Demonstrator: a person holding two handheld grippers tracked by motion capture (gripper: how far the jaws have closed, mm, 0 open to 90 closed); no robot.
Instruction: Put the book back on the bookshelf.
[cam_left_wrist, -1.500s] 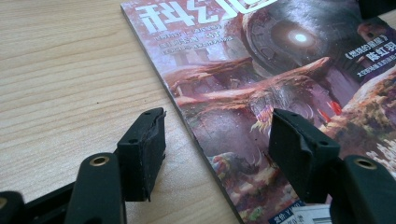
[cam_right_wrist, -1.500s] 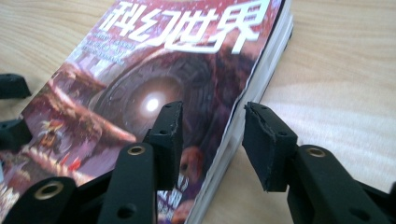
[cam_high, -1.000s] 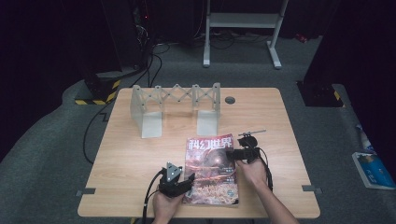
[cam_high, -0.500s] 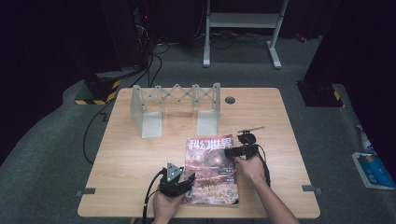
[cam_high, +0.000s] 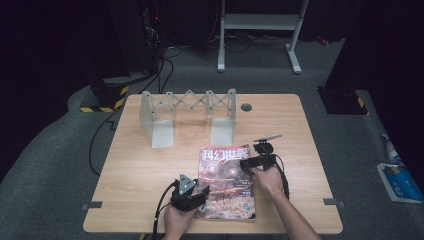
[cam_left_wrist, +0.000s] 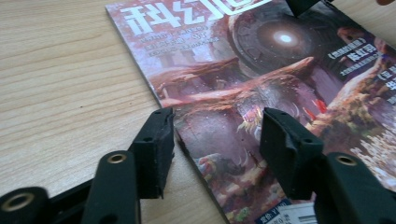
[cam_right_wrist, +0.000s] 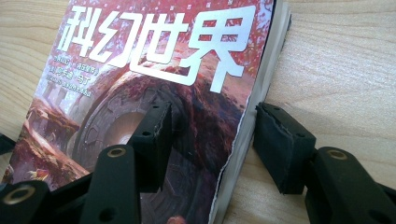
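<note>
Now | step: both tools straddle magazine (cam_high: 226, 181) edges | left tool (cam_left_wrist: 212, 144) wide, right tool (cam_right_wrist: 210, 144) wide | next: likely close, lift off bench (cam_high: 135, 165)

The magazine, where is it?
In the high view, the magazine lies flat at the table's near edge, between both tongs, in front of the grey rack.
</note>
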